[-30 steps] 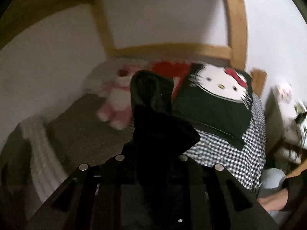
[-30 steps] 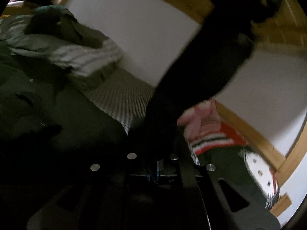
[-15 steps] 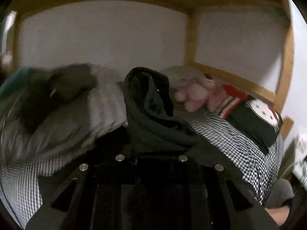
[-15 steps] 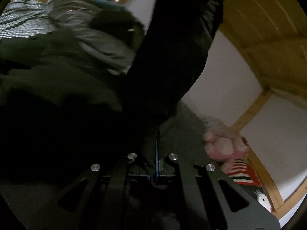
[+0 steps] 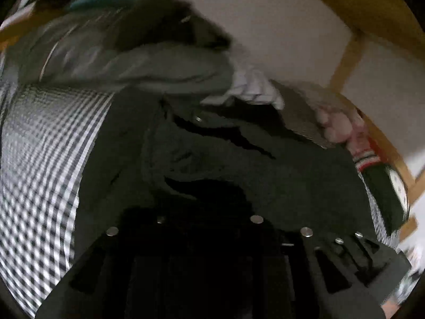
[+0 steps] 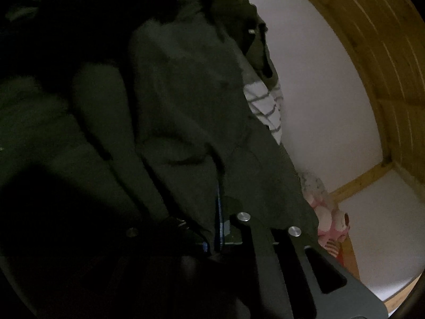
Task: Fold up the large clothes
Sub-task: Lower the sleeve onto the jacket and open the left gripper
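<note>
A large dark green jacket (image 5: 239, 159) lies spread on the checked bedsheet (image 5: 39, 159) and fills the middle of the left wrist view. My left gripper (image 5: 207, 212) is shut on a dark fold of it, and cloth hides the fingertips. In the right wrist view the same jacket (image 6: 186, 106) fills most of the frame. My right gripper (image 6: 217, 228) is shut on its edge, low over the bed.
A heap of grey, striped and dark clothes (image 5: 132, 47) lies behind the jacket. A pink plush toy (image 5: 337, 127) and a black cat-face cushion (image 5: 390, 194) lie at the right. Wooden bunk frame (image 5: 348, 55) and white wall (image 6: 318, 79) stand behind.
Both grippers have swung down and leftward with the jacket, from holding it up in the air to laying it across the bed. The clothes heap now shows close ahead.
</note>
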### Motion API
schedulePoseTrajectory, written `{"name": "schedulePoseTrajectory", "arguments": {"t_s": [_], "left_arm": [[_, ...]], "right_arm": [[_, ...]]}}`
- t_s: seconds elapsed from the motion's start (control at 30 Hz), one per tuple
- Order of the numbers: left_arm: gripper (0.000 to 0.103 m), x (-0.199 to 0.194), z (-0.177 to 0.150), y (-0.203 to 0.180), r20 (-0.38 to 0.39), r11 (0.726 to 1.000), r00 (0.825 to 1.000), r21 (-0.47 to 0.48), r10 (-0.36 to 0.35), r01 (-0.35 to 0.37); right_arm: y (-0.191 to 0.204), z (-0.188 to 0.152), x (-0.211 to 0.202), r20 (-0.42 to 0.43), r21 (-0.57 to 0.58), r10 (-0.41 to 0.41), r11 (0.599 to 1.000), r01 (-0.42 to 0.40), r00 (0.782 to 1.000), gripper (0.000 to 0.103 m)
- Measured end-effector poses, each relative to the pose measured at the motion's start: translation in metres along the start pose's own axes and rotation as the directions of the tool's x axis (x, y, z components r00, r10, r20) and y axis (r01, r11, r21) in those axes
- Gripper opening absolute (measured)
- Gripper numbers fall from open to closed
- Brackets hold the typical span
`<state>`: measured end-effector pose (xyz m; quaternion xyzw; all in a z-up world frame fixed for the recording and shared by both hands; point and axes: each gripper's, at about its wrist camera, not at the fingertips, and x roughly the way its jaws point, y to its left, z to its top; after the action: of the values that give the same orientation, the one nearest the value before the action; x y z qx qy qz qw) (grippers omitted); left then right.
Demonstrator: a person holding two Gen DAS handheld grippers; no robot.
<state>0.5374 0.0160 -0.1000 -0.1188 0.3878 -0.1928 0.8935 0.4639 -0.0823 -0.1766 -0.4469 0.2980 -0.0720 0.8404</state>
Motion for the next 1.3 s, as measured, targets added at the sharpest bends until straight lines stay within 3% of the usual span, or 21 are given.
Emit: {"name": "schedulePoseTrajectory", "arguments": {"t_s": [0.1, 0.17, 0.23, 0.27, 0.37, 0.43, 0.47, 0.57, 0.6, 0.63, 0.67, 0.7, 0.77, 0.83, 0.93, 1.0, 1.07, 1.1, 1.17, 1.23, 1.3], "left_arm": [[0.035, -0.002, -0.006, 0.020, -0.003, 0.998, 1.000, -0.066, -0.020, 0.020], [0.038, -0.004, -0.007, 0.021, -0.004, 0.997, 1.000, -0.069, -0.020, 0.019], [0.043, -0.005, -0.008, 0.027, 0.000, 0.998, 1.000, -0.066, -0.012, 0.012], [0.046, -0.005, -0.010, 0.027, 0.003, 0.998, 1.000, -0.062, -0.002, 0.002], [0.049, 0.000, -0.017, 0.030, -0.001, 0.999, 0.999, -0.037, 0.037, -0.037], [0.049, -0.002, -0.019, 0.032, 0.007, 0.997, 0.998, -0.046, 0.064, -0.064], [0.049, -0.005, -0.019, 0.035, 0.013, 0.995, 0.996, -0.057, 0.083, -0.082], [0.059, -0.018, -0.019, 0.041, 0.034, 0.987, 0.989, -0.083, 0.142, -0.139], [0.061, -0.027, -0.020, 0.044, 0.046, 0.980, 0.983, -0.097, 0.179, -0.174], [0.064, -0.041, -0.016, 0.047, 0.076, 0.972, 0.975, -0.125, 0.209, -0.199], [0.069, -0.049, -0.013, 0.048, 0.099, 0.970, 0.972, -0.141, 0.211, -0.197], [0.073, -0.066, -0.006, 0.045, 0.150, 0.967, 0.964, -0.162, 0.219, -0.195], [0.097, -0.087, 0.008, 0.029, 0.214, 0.973, 0.955, -0.149, 0.207, -0.178], [0.097, -0.093, 0.020, -0.001, 0.247, 0.985, 0.955, -0.083, 0.166, -0.150], [0.097, -0.061, 0.030, -0.043, 0.198, 0.989, 0.972, 0.045, 0.127, -0.139], [0.097, -0.032, 0.029, -0.054, 0.159, 0.977, 0.972, 0.093, 0.174, -0.190], [0.097, 0.003, 0.029, -0.054, 0.102, 0.962, 0.966, 0.113, 0.238, -0.249], [0.097, 0.023, 0.029, -0.048, 0.067, 0.950, 0.958, 0.120, 0.280, -0.287], [0.098, 0.043, 0.024, -0.039, 0.037, 0.931, 0.942, 0.143, 0.333, -0.335], [0.099, 0.056, 0.015, -0.030, 0.049, 0.914, 0.931, 0.179, 0.360, -0.363], [0.099, 0.058, 0.009, -0.029, 0.087, 0.898, 0.923, 0.214, 0.374, -0.384]], "right_arm": [[-0.007, -0.006, -0.013, 0.027, 0.037, 0.053, 0.998, -0.054, 0.998, 0.024], [-0.026, -0.010, -0.027, 0.069, 0.131, 0.161, 0.977, -0.168, 0.985, 0.049], [-0.053, -0.015, -0.048, 0.176, 0.224, 0.229, 0.938, -0.266, 0.957, 0.097], [-0.062, -0.009, -0.058, 0.227, 0.257, 0.251, 0.916, -0.307, 0.941, 0.099], [-0.111, -0.011, -0.068, 0.289, 0.410, 0.291, 0.823, -0.392, 0.912, 0.099], [-0.140, -0.015, -0.051, 0.267, 0.519, 0.318, 0.748, -0.413, 0.910, 0.099], [-0.154, -0.021, -0.032, 0.233, 0.586, 0.344, 0.697, -0.414, 0.910, 0.099], [-0.168, -0.042, 0.025, 0.069, 0.719, 0.393, 0.618, -0.319, 0.917, 0.099], [-0.168, -0.049, 0.037, 0.036, 0.737, 0.419, 0.602, -0.308, 0.907, 0.099], [-0.163, -0.058, 0.058, -0.013, 0.761, 0.483, 0.573, -0.304, 0.876, 0.099], [-0.157, -0.061, 0.069, -0.046, 0.765, 0.514, 0.569, -0.301, 0.857, 0.099], [-0.149, -0.063, 0.076, -0.082, 0.752, 0.524, 0.591, -0.292, 0.848, 0.099], [-0.136, -0.058, 0.085, -0.133, 0.718, 0.501, 0.644, -0.266, 0.855, 0.100], [-0.129, -0.056, 0.088, -0.156, 0.728, 0.487, 0.645, -0.233, 0.859, 0.100], [-0.128, -0.050, 0.088, -0.174, 0.730, 0.474, 0.650, -0.210, 0.863, 0.100], [-0.130, -0.045, 0.089, -0.168, 0.729, 0.483, 0.647, -0.221, 0.859, 0.100], [-0.140, -0.049, 0.078, -0.082, 0.751, 0.516, 0.595, -0.287, 0.853, 0.100], [-0.149, -0.050, 0.068, -0.033, 0.764, 0.505, 0.569, -0.304, 0.862, 0.100], [-0.160, -0.054, 0.055, -0.014, 0.774, 0.447, 0.571, -0.273, 0.895, 0.100], [-0.172, -0.054, 0.059, -0.052, 0.784, 0.392, 0.586, -0.206, 0.918, 0.100], [-0.173, -0.057, 0.081, -0.150, 0.789, 0.406, 0.599, -0.139, 0.902, 0.100]]}}
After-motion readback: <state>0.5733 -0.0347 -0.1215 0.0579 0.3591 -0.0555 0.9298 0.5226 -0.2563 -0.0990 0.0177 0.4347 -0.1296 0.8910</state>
